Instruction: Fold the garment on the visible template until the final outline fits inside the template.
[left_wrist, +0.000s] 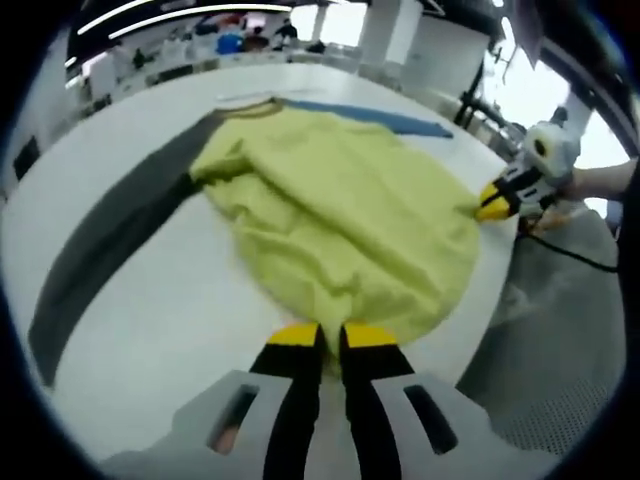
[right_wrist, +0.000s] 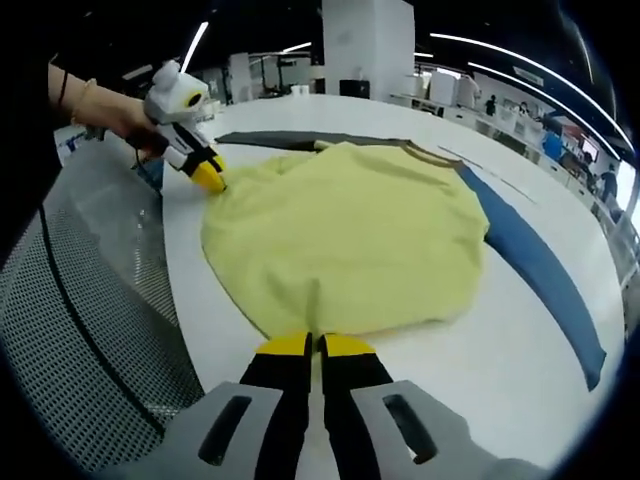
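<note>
A yellow garment (left_wrist: 340, 215) (right_wrist: 345, 235) lies rumpled on the white table (left_wrist: 170, 320) (right_wrist: 500, 370), its collar at the far end. A dark grey strip (left_wrist: 100, 240) (right_wrist: 280, 140) and a blue strip (left_wrist: 385, 118) (right_wrist: 540, 260) mark the template along two sides of it. My left gripper (left_wrist: 330, 338) (right_wrist: 210, 178) is shut on the garment's hem, with cloth pinched between its yellow tips. At another point of the hem, my right gripper (right_wrist: 318, 345) (left_wrist: 495, 205) is also shut on the edge.
The table's rim runs close behind both grippers, with grey mesh flooring (right_wrist: 90, 330) (left_wrist: 540, 390) beyond it. A black cable (left_wrist: 570, 255) trails off the table's edge. A person's hand (right_wrist: 110, 115) holds the left gripper. Workbenches and lights stand far behind.
</note>
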